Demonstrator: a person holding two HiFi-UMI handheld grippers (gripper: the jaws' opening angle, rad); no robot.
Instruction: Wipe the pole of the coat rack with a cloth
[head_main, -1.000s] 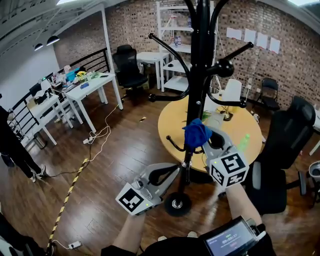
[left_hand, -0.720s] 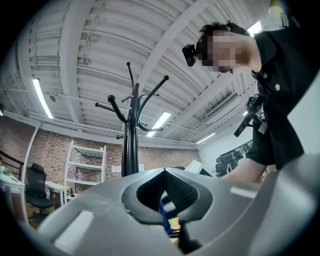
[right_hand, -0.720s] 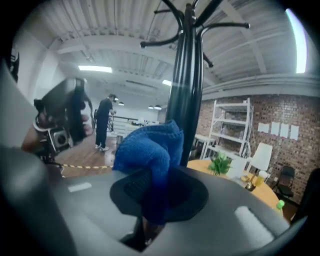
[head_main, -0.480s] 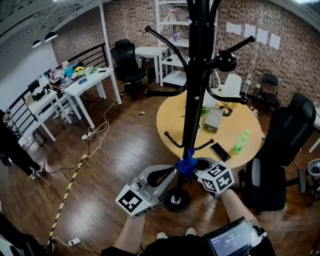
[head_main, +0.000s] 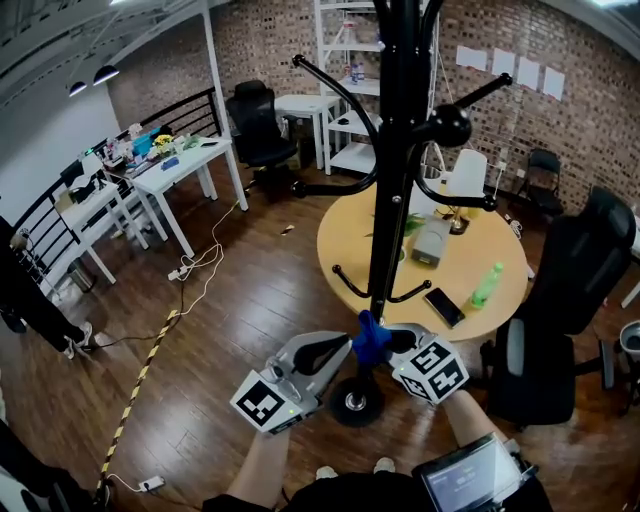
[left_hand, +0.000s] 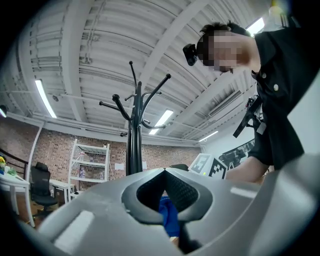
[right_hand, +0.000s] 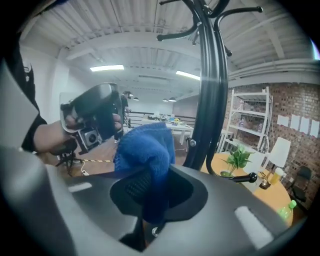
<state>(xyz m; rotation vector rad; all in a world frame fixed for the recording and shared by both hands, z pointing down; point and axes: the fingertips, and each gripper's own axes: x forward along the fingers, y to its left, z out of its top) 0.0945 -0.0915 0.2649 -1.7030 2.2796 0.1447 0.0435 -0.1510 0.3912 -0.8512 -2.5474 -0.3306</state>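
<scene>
Right gripper (head_main: 388, 342) clamps cloth (head_main: 369, 337), low beside pole (head_main: 386, 230)

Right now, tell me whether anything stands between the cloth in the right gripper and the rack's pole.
Nothing visible does. The right gripper holds the blue cloth right beside the pole, low near its base.

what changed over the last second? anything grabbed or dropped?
The right hand-held gripper, shut on the blue cloth, slid down the pole from about the height of the lowest hooks to just above the base. Nothing was newly taken hold of or let go. The left hand-held gripper stayed low beside the pole, jaws together; the round table did not move.
</scene>
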